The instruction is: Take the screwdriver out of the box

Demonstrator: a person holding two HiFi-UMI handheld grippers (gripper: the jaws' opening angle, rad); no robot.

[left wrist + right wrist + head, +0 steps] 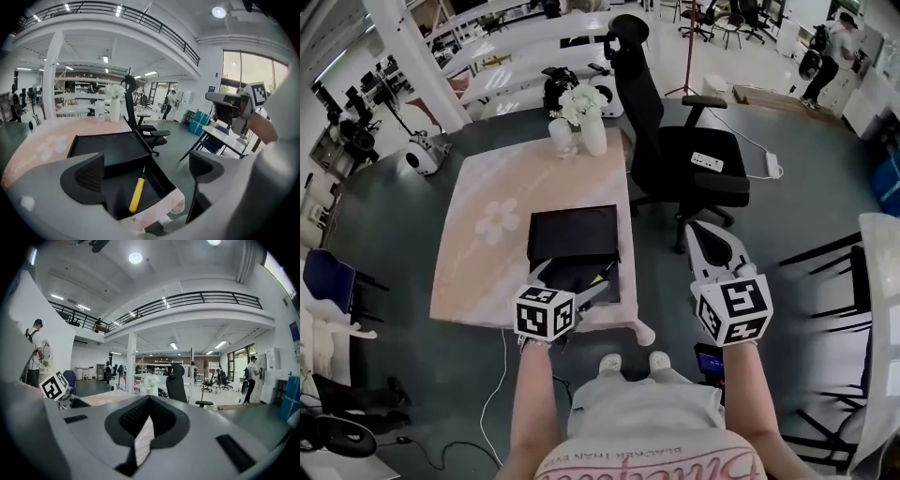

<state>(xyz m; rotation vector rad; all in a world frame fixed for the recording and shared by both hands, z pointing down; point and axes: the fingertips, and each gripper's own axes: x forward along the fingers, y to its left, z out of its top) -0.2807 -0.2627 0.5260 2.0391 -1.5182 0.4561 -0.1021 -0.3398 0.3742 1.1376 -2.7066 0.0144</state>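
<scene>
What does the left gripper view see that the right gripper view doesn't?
Only the left gripper view shows the open black box with the yellow-handled screwdriver lying inside. It is seen between the wide-apart jaws of the left gripper. Only the right gripper view shows the right gripper with its jaws closed together and holding nothing, plus the left gripper's marker cube off to the side. Both views show the white flowers, the black office chair and the pink-covered table.
</scene>
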